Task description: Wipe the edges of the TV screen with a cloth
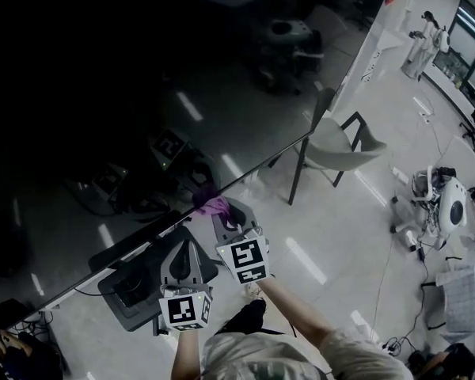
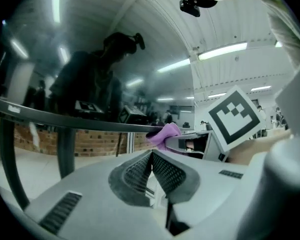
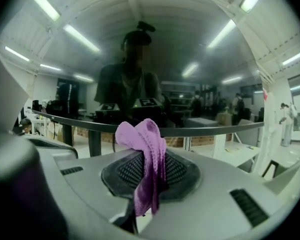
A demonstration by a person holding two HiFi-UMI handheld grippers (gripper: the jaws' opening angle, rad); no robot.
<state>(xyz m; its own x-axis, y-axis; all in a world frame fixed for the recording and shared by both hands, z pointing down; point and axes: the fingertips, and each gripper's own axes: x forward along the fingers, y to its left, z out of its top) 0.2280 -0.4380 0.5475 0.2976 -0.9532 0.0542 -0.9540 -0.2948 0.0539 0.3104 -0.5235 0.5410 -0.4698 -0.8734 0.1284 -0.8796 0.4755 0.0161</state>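
The big dark TV screen [image 1: 142, 77] fills the upper left of the head view, its lower edge [image 1: 245, 176] running diagonally. A purple cloth [image 1: 214, 206] is pinched in my right gripper [image 1: 224, 214], which is shut on it and holds it against that lower edge. In the right gripper view the cloth [image 3: 145, 159] bunches up between the jaws and touches the bezel [image 3: 215, 130]. My left gripper [image 1: 184, 253] sits just left of and behind the right one, shut with nothing in it [image 2: 151, 156]; from there the cloth [image 2: 164, 134] shows at the bezel [image 2: 65, 119].
A grey chair [image 1: 336, 145] stands on the floor right of the screen. The black TV stand base [image 1: 127, 287] lies below my grippers. A white robot-like device [image 1: 447, 200] and cables [image 1: 412, 307] lie at the right. A person stands far off [image 1: 423, 42].
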